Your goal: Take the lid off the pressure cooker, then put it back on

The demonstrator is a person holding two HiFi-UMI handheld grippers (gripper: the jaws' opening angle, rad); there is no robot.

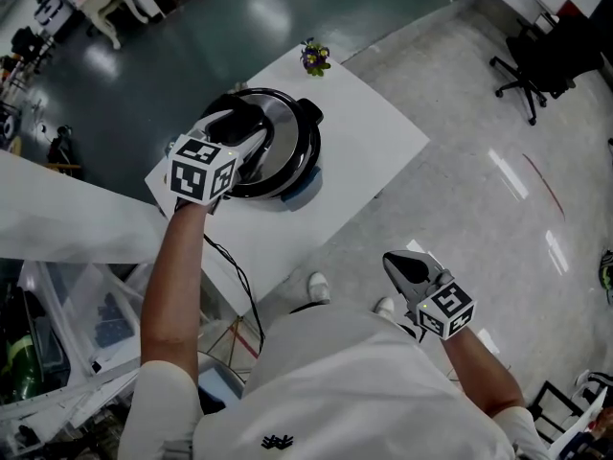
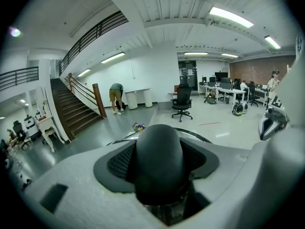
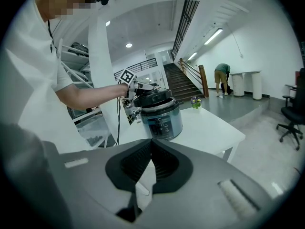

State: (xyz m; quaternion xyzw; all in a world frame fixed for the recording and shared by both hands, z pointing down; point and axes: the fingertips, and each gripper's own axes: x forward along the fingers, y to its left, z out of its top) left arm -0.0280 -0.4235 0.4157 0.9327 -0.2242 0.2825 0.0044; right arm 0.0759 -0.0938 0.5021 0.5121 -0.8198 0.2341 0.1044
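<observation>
A: Your left gripper (image 1: 241,130) is clamped on the lid handle (image 2: 158,161). The black knob fills the gap, and both pads (image 2: 120,162) press its sides.

B: The lid (image 1: 287,123) is over the pressure cooker (image 3: 162,120). From your right gripper view I can't tell whether it is seated on the rim or just clear of it.

A: Mind the edges. In your head view the cooker stands near the left corner of the white table (image 1: 369,151). It is close to the upper-left edge, with dark floor (image 1: 192,36) just beyond.

B: You have bare tabletop on the other side, from the cooker across to the right corner. The small flower pot (image 1: 314,57) is at the far corner, apart from the cooker.

A: Your right gripper (image 1: 410,268) is off the table, over the pale floor (image 1: 479,218) beside your hip and well apart from the cooker. Its jaws are together with the tips meeting and nothing between them.

B: That side is roomy, with open floor out to the office chair (image 1: 527,65), which is well away.

A: Your left side is tighter. A white panel (image 1: 57,218) and cluttered shelving (image 1: 86,324) lie near your left elbow. A black cable (image 1: 235,271) trails past the table's near edge beside your forearm.
</observation>
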